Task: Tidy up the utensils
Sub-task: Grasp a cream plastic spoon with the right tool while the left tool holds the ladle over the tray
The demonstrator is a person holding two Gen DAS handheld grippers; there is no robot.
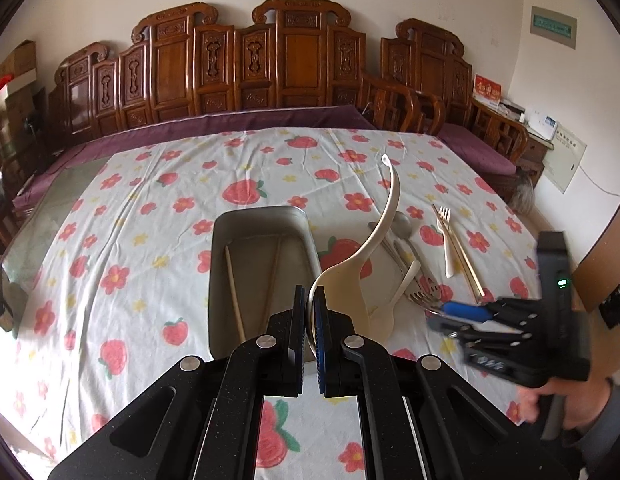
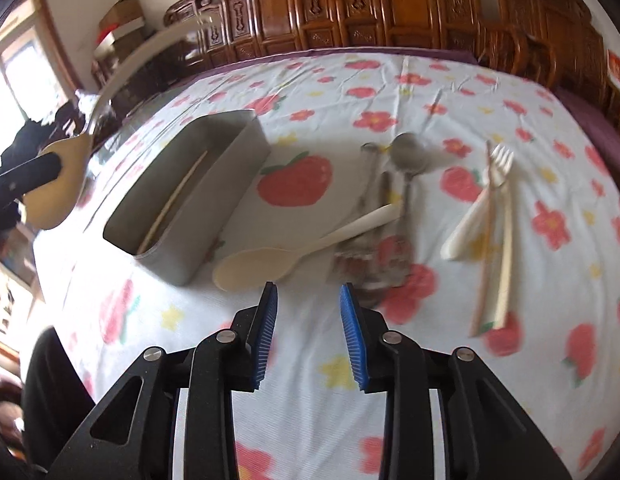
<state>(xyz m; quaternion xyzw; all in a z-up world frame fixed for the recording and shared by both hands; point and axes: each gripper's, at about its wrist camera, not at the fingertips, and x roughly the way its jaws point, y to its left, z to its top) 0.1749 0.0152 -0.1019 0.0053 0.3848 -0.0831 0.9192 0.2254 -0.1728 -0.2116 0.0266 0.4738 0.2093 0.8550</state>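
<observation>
My left gripper [image 1: 309, 294] is shut on the bowl rim of a cream ladle [image 1: 352, 280], held above the table just right of the grey metal tray [image 1: 220, 240]; its curved handle rises away from me. The ladle also shows at the left in the right wrist view [image 2: 62, 176]. The tray [image 2: 230, 152] holds two chopsticks [image 1: 236, 296]. My right gripper [image 2: 308, 292] is open and empty, hovering over a cream spoon [image 2: 294, 252] and metal forks [image 2: 370, 264]. It appears in the left wrist view [image 1: 442, 312] too.
A metal spoon [image 2: 408, 152], a cream fork [image 2: 498, 172] and a pair of chopsticks [image 2: 506, 264] lie to the right on the flower-print tablecloth [image 2: 390, 80]. Carved wooden chairs [image 1: 298, 52] line the far side of the table.
</observation>
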